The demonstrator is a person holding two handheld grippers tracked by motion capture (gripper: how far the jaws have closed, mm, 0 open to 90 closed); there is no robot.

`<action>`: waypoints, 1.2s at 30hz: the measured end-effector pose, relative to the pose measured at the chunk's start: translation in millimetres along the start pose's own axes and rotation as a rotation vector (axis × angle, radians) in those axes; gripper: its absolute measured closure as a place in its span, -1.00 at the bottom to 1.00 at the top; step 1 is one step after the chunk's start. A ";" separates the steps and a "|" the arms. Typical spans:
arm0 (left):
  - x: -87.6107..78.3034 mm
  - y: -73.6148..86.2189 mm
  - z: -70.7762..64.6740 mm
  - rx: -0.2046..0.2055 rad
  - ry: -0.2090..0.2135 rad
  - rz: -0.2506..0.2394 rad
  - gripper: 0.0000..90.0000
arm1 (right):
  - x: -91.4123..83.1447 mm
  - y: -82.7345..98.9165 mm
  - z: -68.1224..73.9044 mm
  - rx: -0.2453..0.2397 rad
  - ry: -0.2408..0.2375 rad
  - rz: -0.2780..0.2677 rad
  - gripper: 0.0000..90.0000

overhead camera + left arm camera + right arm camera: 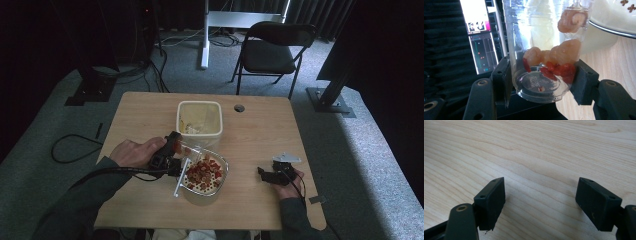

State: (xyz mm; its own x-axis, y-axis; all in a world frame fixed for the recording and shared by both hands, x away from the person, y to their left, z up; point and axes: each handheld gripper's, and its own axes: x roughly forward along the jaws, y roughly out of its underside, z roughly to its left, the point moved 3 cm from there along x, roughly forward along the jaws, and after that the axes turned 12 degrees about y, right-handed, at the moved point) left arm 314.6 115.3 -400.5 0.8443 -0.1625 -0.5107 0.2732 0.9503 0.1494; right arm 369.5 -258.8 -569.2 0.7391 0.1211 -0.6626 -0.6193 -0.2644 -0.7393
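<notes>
The left claw grips a clear cup, tipped on its side over a glass bowl at the near middle of the desk. In the left gripper view the jaws press both sides of the cup near its base. Pale lumps and red bits sit against the cup's lower wall; what they are cannot be made out. The cup's mouth is cut off at the top of that view. Part of a pale rim shows at upper right, mostly out of frame. A lit screen stands behind on the left, its content too blurred to read.

From the high view, the bowl holds a heap of red pieces over a pale layer; the cup and the left hand hide the bowl's left side. A thin clear strip lies along the bowl's left edge, and whether it belongs to the bowl is unclear.

A square tub stands just beyond the bowl, open, with pale contents too dim to identify. A small round hole sits in the desk to its right.

The right claw rests low at the near right, well apart from the bowl, the hand behind it. In the right gripper view its jaws stand wide apart with nothing between them, just above bare wood; contact with the desk cannot be judged.

A folding chair stands on the carpet beyond the desk. The room's far corners are too dark to read.
</notes>
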 end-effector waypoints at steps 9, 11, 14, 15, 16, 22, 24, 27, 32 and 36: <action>-0.1 0.3 0.9 0.004 -0.003 0.003 -0.03 | 0.0 0.0 0.0 0.001 -0.001 0.000 -0.48; -0.3 0.3 1.4 0.004 -0.002 0.000 -0.03 | 0.0 0.0 0.0 0.000 0.000 0.000 -0.48; -0.3 0.2 1.6 0.008 -0.005 0.004 -0.03 | 0.0 0.0 0.0 0.001 -0.001 0.000 -0.48; -0.3 0.3 1.9 0.008 -0.005 0.004 -0.03 | 0.0 0.0 0.0 0.001 0.000 0.000 -0.48; -0.4 0.3 2.3 0.009 -0.005 0.005 -0.03 | 0.0 0.0 0.0 0.001 -0.001 0.000 -0.48; -1.2 -0.3 4.0 0.013 -0.010 0.004 -0.03 | -0.1 0.0 0.0 0.002 -0.001 0.001 -0.48; -1.3 -0.4 4.3 0.014 -0.012 0.006 -0.03 | -0.1 0.0 0.0 0.002 -0.001 0.001 -0.48; -1.0 -0.8 4.0 0.014 -0.011 0.004 -0.03 | -0.1 0.0 0.0 0.002 -0.001 0.001 -0.48; -0.8 -0.5 3.3 0.011 -0.012 0.005 -0.03 | -0.1 0.0 0.0 0.002 -0.001 0.001 -0.48; -0.2 0.2 2.3 0.012 -0.012 0.009 -0.03 | -0.1 0.0 0.0 0.002 -0.001 0.000 -0.48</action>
State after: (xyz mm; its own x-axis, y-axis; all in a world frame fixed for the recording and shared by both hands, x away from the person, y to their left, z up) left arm 315.5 114.9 -398.5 0.8521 -0.1573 -0.4992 0.2713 0.9484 0.1642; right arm 369.5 -258.8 -569.1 0.7386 0.1222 -0.6629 -0.6201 -0.2627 -0.7393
